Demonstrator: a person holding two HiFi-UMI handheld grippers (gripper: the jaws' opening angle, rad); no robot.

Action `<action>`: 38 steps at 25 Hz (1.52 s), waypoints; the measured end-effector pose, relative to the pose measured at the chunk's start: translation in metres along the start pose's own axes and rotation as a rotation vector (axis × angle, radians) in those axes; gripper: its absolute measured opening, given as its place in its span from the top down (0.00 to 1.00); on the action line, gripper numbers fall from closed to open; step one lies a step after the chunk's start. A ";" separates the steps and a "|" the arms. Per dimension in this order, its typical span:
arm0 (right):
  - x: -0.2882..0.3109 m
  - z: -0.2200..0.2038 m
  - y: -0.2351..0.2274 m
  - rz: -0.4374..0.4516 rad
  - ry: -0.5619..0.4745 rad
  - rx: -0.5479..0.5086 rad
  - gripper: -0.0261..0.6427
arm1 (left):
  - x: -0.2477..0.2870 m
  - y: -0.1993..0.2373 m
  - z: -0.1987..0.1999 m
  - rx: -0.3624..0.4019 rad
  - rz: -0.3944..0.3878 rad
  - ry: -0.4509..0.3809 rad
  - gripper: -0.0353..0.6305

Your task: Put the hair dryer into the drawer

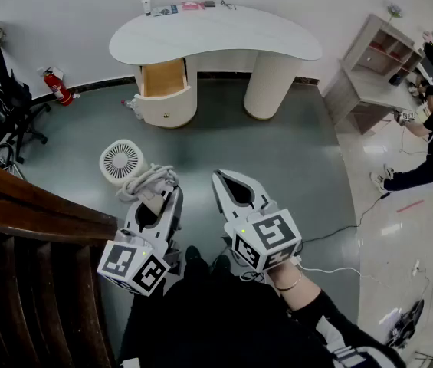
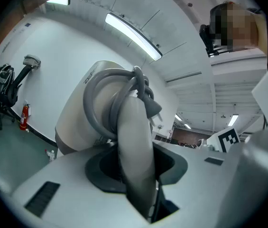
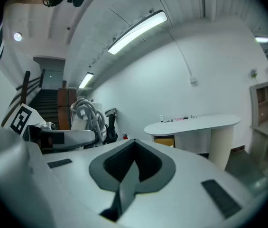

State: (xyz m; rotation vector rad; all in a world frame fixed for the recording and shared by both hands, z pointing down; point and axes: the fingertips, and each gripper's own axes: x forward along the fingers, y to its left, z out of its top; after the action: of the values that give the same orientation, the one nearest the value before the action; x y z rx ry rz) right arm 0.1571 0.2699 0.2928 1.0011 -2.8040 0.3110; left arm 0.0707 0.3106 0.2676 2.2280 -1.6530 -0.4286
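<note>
My left gripper [image 1: 159,199] is shut on a white hair dryer [image 1: 123,162], held above the grey floor. Its round grille faces up and its grey cord [image 1: 152,178] is coiled around the body. In the left gripper view the hair dryer's handle [image 2: 134,141] stands clamped between the jaws, with the cord [image 2: 124,87] looped above. My right gripper [image 1: 228,184] is beside it, shut with nothing in it [image 3: 133,142]. Across the room stands a white curved desk [image 1: 216,35] whose drawer [image 1: 162,80] is pulled open, its wooden inside showing. The desk [image 3: 195,124] also appears in the right gripper view.
A wooden stair rail [image 1: 24,213] runs along my left. A red fire extinguisher [image 1: 57,87] and a black office chair [image 1: 5,110] stand by the left wall. At the right are a shelf unit [image 1: 377,60], a seated person [image 1: 431,156] and cables [image 1: 339,232] on the floor.
</note>
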 end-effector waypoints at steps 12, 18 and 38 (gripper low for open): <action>0.027 -0.011 0.004 -0.014 0.023 0.018 0.96 | -0.001 0.034 0.003 -0.021 0.011 0.026 0.75; 0.040 -0.020 0.008 -0.047 0.041 0.024 0.96 | -0.006 0.054 0.007 -0.020 0.001 0.027 0.75; 0.051 -0.023 0.010 -0.094 0.072 0.064 0.96 | -0.016 0.072 0.009 -0.053 -0.018 0.061 0.75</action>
State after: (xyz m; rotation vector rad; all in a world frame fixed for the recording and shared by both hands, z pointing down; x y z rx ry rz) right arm 0.1131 0.2525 0.3237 1.1085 -2.6880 0.4189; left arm 0.0004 0.3053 0.2921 2.1967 -1.5737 -0.4004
